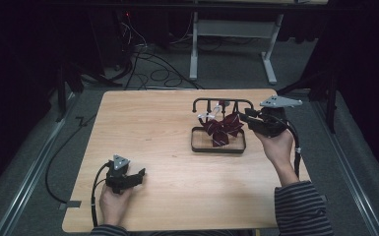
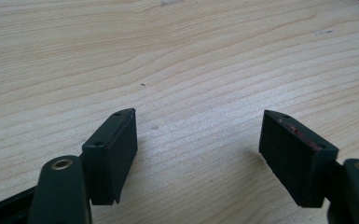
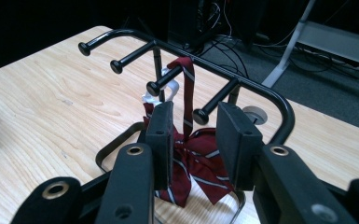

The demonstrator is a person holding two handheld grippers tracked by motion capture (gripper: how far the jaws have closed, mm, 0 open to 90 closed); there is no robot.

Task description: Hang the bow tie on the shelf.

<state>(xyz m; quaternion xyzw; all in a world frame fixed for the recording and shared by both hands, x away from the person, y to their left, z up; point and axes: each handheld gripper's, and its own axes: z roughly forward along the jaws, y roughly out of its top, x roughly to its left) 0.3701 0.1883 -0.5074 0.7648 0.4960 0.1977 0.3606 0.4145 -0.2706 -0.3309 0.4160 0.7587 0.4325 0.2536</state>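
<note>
A black peg rack [image 1: 222, 101] with a low tray base [image 1: 216, 149] stands on the right half of the wooden table [image 1: 152, 123]. A dark red striped bow tie [image 1: 221, 129] hangs from one peg by its strap, with a white clip [image 1: 205, 116] beside it. My right gripper [image 1: 244, 118] is held at the rack's right side, open. In the right gripper view its jaws [image 3: 196, 112] frame the strap and the bow tie [image 3: 200, 163] just beyond them, below the rack bar [image 3: 261, 88]. My left gripper [image 1: 140, 174] rests open near the front left, over bare wood [image 2: 198, 116].
Beyond the table's far edge the floor holds a white table frame [image 1: 194, 49] and loose cables [image 1: 152, 69]. Dark curtains surround the area. The left half of the table is bare wood [image 1: 128, 128].
</note>
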